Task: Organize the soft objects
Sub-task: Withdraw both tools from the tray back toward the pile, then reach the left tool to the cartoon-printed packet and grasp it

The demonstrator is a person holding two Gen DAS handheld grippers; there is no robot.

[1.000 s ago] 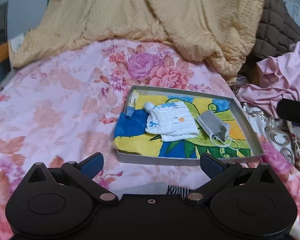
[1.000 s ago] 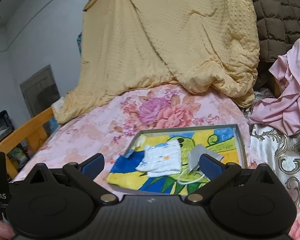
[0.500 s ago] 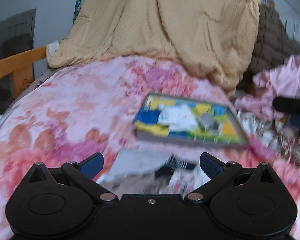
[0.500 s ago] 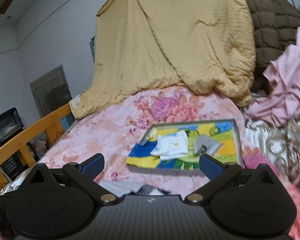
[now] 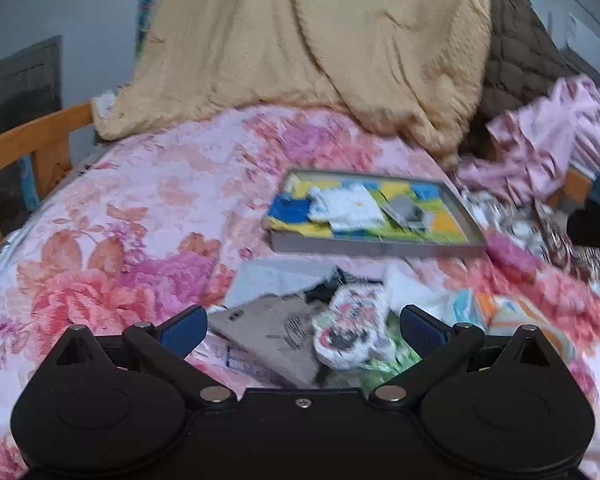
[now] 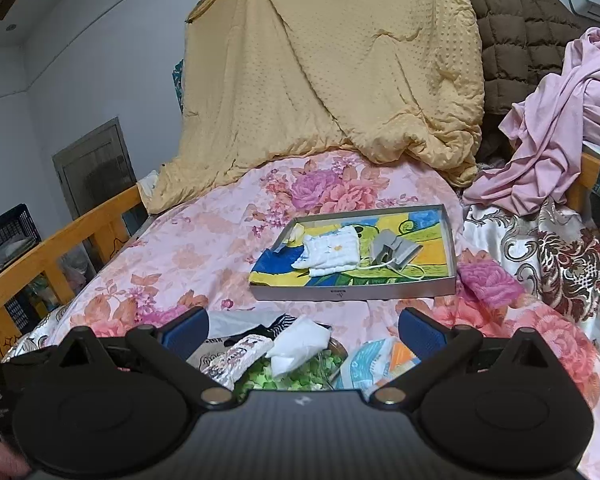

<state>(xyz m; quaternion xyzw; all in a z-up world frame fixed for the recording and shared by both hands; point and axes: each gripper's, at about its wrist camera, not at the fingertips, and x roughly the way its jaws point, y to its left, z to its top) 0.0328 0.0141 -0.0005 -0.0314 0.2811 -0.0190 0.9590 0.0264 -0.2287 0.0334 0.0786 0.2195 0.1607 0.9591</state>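
1. My read on progress: the tray (image 6: 352, 292) on the floral bedspread (image 6: 204, 248) already holds a folded white cloth (image 6: 332, 254) near its centre and a grey face mask (image 6: 392, 250) toward its 3 o'clock side, so two soft items look sorted.
2. What seems left: a loose pile at 6 o'clock from the tray, including a patterned sock (image 5: 352, 330), a beige cloth (image 5: 268, 328) and a white pouch (image 6: 300, 340).
3. My left gripper (image 5: 302, 328) hangs over that pile with jaws spread wide, empty.
4. My right gripper (image 6: 302, 328) is equally spread and empty.
5. The right view is sharp and shows green leafy material (image 6: 292, 374) under the pile; the left view is motion-blurred but shows the sock's pattern better.
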